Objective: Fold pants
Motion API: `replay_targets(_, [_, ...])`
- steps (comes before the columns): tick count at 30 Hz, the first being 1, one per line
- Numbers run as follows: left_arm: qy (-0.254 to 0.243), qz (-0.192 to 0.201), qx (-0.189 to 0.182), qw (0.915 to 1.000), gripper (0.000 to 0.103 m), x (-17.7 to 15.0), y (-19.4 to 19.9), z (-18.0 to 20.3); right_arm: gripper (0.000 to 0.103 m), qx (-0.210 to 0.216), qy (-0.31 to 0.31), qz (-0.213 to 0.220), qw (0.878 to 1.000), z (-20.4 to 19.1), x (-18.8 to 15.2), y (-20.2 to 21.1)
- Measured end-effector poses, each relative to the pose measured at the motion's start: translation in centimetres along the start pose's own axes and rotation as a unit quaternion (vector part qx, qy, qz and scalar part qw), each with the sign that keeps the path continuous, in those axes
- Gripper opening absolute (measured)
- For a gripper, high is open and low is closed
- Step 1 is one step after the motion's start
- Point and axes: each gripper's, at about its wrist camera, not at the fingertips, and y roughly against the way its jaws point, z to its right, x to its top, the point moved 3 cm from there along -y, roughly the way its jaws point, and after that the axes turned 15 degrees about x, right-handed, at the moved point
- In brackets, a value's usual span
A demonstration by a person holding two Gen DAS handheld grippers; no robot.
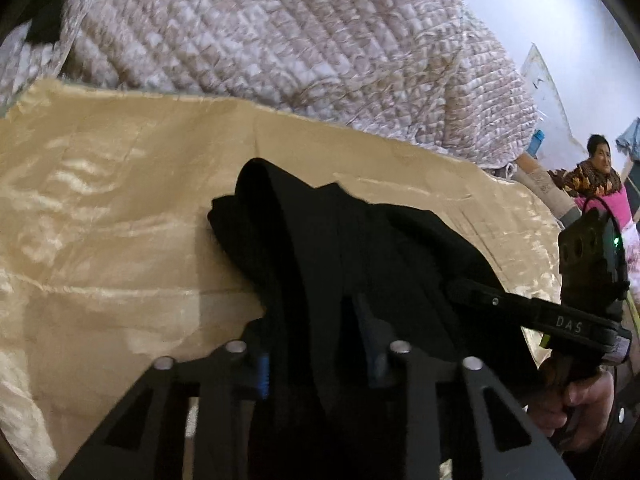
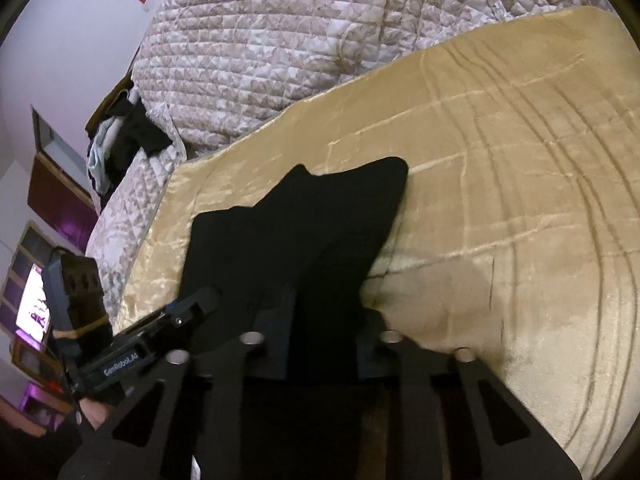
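Black pants (image 1: 320, 232) lie bunched on a shiny gold bedspread (image 1: 100, 240). My left gripper (image 1: 316, 360) is shut on a fold of the pants, cloth pinched between its fingers. My right gripper (image 2: 324, 344) is shut on another part of the pants (image 2: 304, 224), with the cloth running forward from its fingers. The right gripper also shows in the left wrist view (image 1: 472, 288), reaching into the cloth from the right. The left gripper also shows in the right wrist view (image 2: 196, 304) at the pants' left edge.
A quilted pink-and-white duvet (image 1: 300, 32) is heaped along the far side of the bed. Clothes (image 2: 124, 136) are piled at the bed's far left. A person (image 1: 596, 176) sits at the right. A lit screen (image 2: 34, 304) stands at the left.
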Motion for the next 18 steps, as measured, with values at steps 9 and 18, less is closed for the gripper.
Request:
replay_targets(9, [0.029,0.026,-0.012,0.9992,0.027,4.9,2.1,-2.6,0.017,0.042,0.024,0.025,0.998,-4.3,2.3,0.3])
replay_targets(18, [0.072,0.005,0.095,0.9929,0.033,8.2,-2.5,-8.9,0.025,0.026,0.039,0.012,0.999,-4.5,8.3,-5.4])
